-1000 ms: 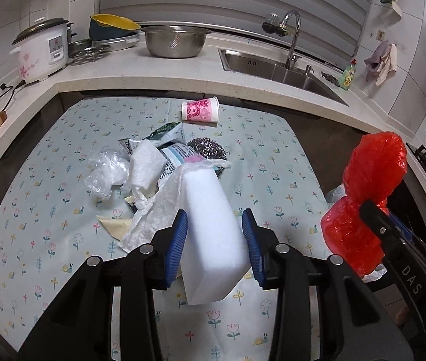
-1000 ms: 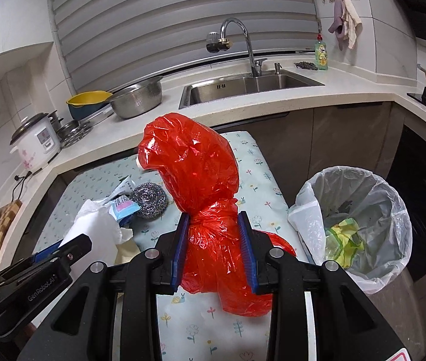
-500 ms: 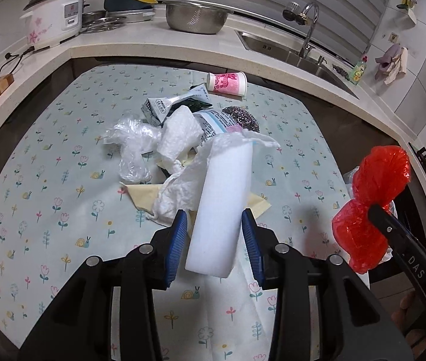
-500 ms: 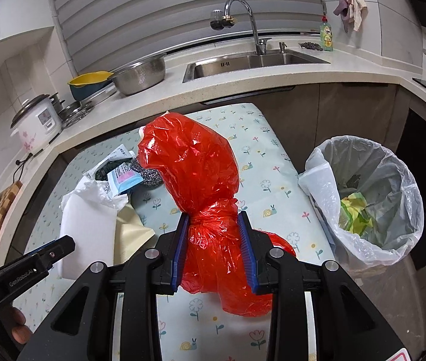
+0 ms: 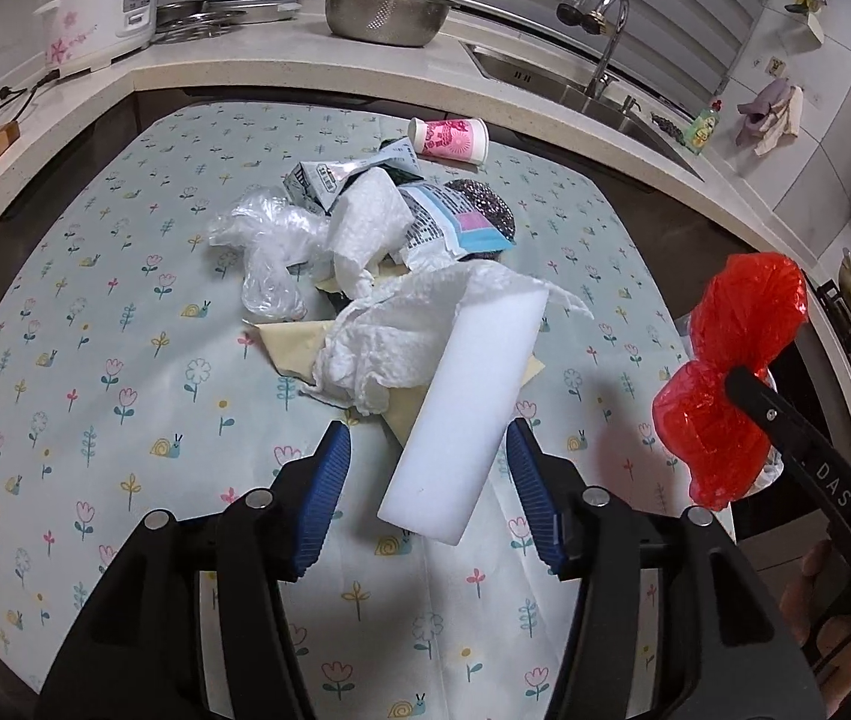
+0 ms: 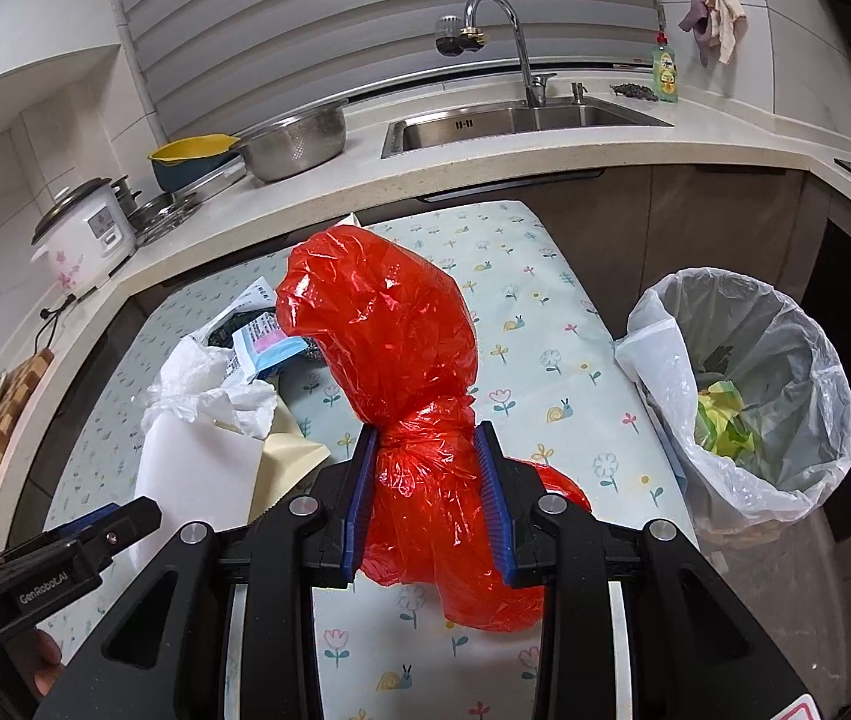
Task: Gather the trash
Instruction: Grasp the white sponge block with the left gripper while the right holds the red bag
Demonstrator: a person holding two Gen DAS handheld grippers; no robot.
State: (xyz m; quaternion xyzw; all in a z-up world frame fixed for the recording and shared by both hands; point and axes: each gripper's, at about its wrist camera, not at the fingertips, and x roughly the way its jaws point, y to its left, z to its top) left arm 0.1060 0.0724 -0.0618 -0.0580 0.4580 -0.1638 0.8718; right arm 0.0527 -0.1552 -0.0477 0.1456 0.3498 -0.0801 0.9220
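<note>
A white foam block (image 5: 473, 396) lies tilted on the flowered tablecloth (image 5: 95, 360), leaning on crumpled paper towel (image 5: 383, 342) and a beige sheet. My left gripper (image 5: 428, 462) straddles its near end; its jaws are opening, with a gap between each blue pad and the block. My right gripper (image 6: 428, 480) is shut on the knotted neck of a red plastic bag (image 6: 401, 348), held above the table's right side. The red bag (image 5: 725, 372) also shows at the right of the left wrist view. A bin with a clear liner (image 6: 653, 348) stands to the right of the table.
A trash pile sits mid-table: a clear plastic bag (image 5: 269, 240), a carton (image 5: 323, 180), a wrapper (image 5: 455, 228), a steel scourer (image 5: 485, 204) and a pink paper cup (image 5: 452, 141). Behind are the counter, a rice cooker (image 5: 101, 6), a colander (image 5: 389, 15) and the sink (image 6: 515, 120).
My left gripper has come down toward the table and its jaws have spread; the white block has left the pads and tipped to the right. The right gripper still grips the red bag.
</note>
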